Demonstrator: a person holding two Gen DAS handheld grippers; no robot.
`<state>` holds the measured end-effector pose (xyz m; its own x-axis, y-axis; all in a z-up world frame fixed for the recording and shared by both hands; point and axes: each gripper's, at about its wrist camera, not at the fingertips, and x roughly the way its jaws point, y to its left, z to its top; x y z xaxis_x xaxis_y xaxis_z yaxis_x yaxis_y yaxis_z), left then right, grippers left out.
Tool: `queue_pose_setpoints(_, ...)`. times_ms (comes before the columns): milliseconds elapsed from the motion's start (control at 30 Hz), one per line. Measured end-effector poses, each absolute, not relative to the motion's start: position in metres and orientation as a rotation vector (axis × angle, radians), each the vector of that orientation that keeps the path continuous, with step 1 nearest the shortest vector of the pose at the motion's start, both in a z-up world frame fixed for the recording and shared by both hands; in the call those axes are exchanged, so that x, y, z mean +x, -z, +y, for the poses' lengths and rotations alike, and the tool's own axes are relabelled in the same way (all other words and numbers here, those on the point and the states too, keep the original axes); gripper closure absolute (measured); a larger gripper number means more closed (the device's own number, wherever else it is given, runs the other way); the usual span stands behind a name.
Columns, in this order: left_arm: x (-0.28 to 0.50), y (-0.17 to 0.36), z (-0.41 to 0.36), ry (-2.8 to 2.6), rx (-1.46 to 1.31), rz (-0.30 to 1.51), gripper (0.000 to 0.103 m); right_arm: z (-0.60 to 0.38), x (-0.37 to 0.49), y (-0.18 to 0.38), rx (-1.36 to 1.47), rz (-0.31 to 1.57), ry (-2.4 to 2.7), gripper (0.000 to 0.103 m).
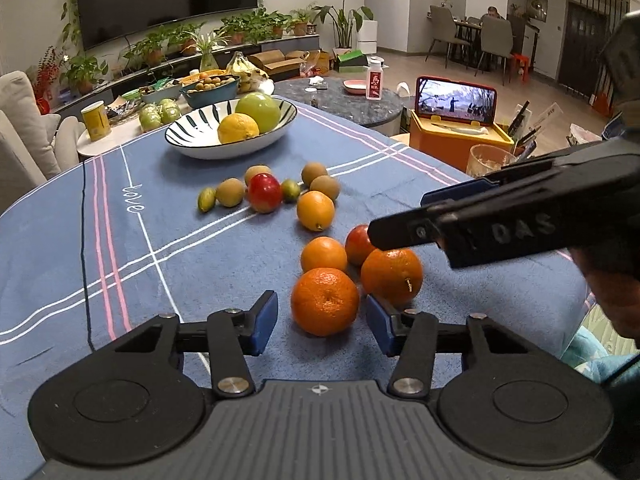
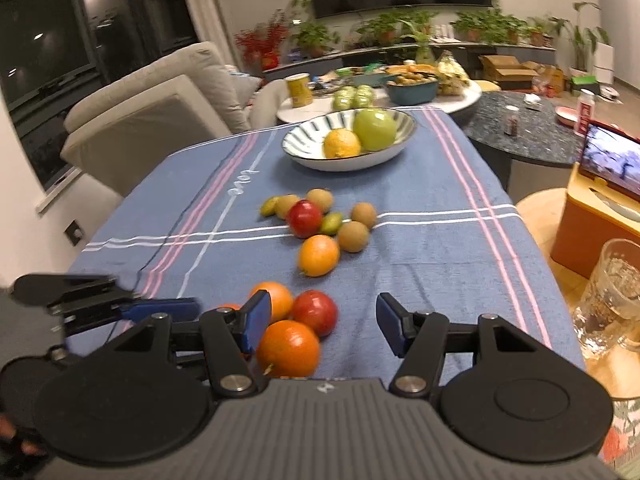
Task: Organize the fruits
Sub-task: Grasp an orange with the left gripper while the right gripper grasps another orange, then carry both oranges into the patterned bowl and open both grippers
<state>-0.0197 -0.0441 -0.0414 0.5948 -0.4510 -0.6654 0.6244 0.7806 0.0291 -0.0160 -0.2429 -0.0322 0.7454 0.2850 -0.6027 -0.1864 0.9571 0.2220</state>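
Observation:
A mandarin (image 1: 325,302) lies on the blue cloth between the blue pads of my left gripper (image 1: 322,322), with small gaps on both sides, so the gripper is open. Just beyond sit a larger orange (image 1: 392,276), another orange (image 1: 324,254) and a red fruit (image 1: 358,244). My right gripper (image 1: 396,218) reaches in from the right above them. In its own view the right gripper (image 2: 324,322) is open and holds nothing, with an orange (image 2: 288,348) low beside its left pad. The striped bowl (image 1: 180,136) at the far end holds a green apple (image 1: 258,111) and a yellow citrus (image 1: 238,128).
Kiwis, a red apple (image 1: 264,192), small green fruits and an orange (image 1: 315,210) cluster mid-table. A glass mug (image 2: 612,304) stands off the right edge beside an orange box (image 1: 456,136) with a phone. Low tables with more fruit and a sofa lie beyond.

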Motion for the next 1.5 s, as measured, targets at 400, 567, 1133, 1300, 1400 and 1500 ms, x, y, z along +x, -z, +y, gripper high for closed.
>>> queue_pose_setpoints(400,-0.011,0.037,-0.025,0.555,0.237,0.679,0.067,-0.235,-0.034,0.033,0.045,0.668,-0.349,0.044)
queue_pose_setpoints(567,-0.006,0.033,-0.012,0.516,0.206,0.678,0.067,-0.229,-0.030,0.044,0.028,0.717,-0.346,0.044)
queue_pose_setpoints(1133,0.001,0.032,-0.009,0.507,0.191,0.671,0.067,-0.226,-0.029,0.047,0.036,0.725,-0.331,0.045)
queue_pose_setpoints(1300,0.006,0.027,-0.011,0.505,0.188,0.659,0.067,-0.230,-0.027,0.038,0.054,0.678,-0.328,0.045)
queue_pose_setpoints(1400,0.010,0.026,-0.012,0.501,0.187,0.654,0.067,-0.232,-0.023,0.034,0.063,0.652,-0.323,0.045)
queue_pose_setpoints(1500,0.017,0.023,-0.014,0.494,0.188,0.649,0.067,-0.235,-0.015,0.029,0.076,0.627,-0.313,0.045)
